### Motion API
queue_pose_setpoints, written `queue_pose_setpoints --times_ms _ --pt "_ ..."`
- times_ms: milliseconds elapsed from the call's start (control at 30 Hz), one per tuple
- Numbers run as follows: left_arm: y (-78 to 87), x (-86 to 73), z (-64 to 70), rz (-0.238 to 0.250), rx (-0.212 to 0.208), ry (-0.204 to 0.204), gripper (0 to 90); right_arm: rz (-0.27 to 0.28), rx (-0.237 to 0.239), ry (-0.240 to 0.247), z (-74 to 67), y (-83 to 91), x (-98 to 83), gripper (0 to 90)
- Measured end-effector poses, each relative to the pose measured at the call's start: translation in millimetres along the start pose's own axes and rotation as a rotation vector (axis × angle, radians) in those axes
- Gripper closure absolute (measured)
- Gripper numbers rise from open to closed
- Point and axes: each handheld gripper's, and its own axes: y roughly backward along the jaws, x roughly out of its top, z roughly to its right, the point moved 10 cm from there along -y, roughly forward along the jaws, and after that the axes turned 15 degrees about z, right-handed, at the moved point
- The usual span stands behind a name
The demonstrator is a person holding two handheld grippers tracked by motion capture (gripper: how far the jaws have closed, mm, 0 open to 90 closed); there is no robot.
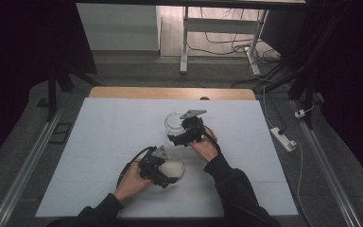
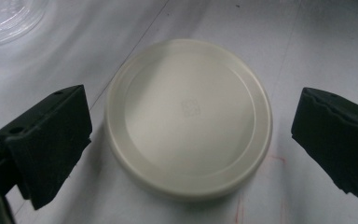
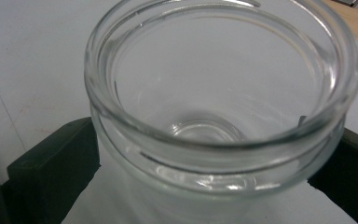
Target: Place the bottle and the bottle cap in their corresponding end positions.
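Note:
A round cream-white lid lies flat on the white table sheet. My left gripper is open, one black jaw on each side of the lid with a small gap to its rim. In the high view the left gripper hovers at the lid near the table's front. An empty clear glass jar stands upright with its mouth open. My right gripper is shut on it, a jaw pressed against each side below the rim. In the high view the right gripper holds the jar at mid table.
A wooden strip shows along the table's far edge. On the floor at the right lie a white power strip and cables. A white table frame stands behind. Bare sheet stretches left and right of both grippers.

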Motion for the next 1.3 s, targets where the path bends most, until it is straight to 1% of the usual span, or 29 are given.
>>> queue_pose_setpoints --times_ms 233,300,400,500,600,633,767,900,1133,1300 --pt "9.7 -3.8 -2.4 -0.002 0.007 0.021 0.0 -0.032 0.01 -0.01 -1.7 7.8 -7.5 0.0" --pt "12.3 -5.3 -3.5 -0.004 0.011 0.023 0.0 -0.035 0.012 -0.021 -2.5 9.8 -9.0 0.0" --pt "16.1 -7.4 -4.5 -0.008 0.015 0.027 0.0 -0.036 0.016 -0.025 -4.1 12.8 -10.2 0.0" --pt "20.8 -8.9 -5.5 -0.009 0.015 0.032 0.0 -0.044 0.017 -0.022 -6.4 15.9 -12.0 0.0" --pt "25.9 -10.3 -6.3 -0.008 0.017 0.034 0.0 -0.043 0.004 0.001 -7.4 19.2 -13.7 0.0" --pt "27.2 -10.5 -6.2 -0.004 0.018 0.042 0.0 -0.044 0.004 0.001 -8.2 20.4 -14.0 0.0" --pt "33.8 -11.8 -7.3 0.0 0.019 0.05 0.0 -0.041 0.007 -0.002 -10.5 24.5 -14.7 0.0" --pt "40.0 -13.8 -8.1 -0.004 0.023 0.051 0.0 -0.048 0.011 0.003 -13.9 28.8 -16.8 0.0" --pt "50.6 -14.8 -9.2 0.012 0.03 0.066 0.0 -0.056 0.017 0.011 -19.0 39.3 -20.4 0.0" --pt "57.6 -17.1 -8.9 0.015 0.035 0.072 0.0 -0.059 0.017 0.015 -20.7 48.0 -22.8 0.0"
